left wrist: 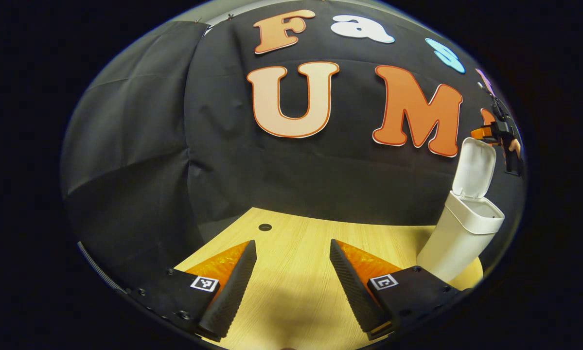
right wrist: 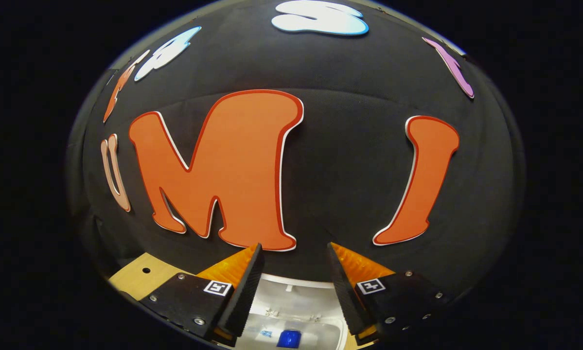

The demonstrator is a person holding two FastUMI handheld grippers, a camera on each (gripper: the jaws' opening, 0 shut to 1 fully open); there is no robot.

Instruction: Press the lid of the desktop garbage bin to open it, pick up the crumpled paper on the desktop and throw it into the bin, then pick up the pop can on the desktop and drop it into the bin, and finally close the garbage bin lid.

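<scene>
Holding the right gripper (right wrist: 294, 245) directly above the garbage bin (left wrist: 459, 243), jaws apart and gripping nothing. Looking straight down into the white opening, with 1 blue thing (right wrist: 289, 339) at the bottom, probably the pop can already dropped in. Cannot tell whether the crumpled paper lies beside it. Lid (left wrist: 473, 167) standing up on its rear hinge, its top edge just under the right gripper, so likely placed there for pushing it shut. Parking the left gripper (left wrist: 292, 243) low over bare table (left wrist: 369, 233), jaws apart, well clear of the bin, leaving free room.
</scene>
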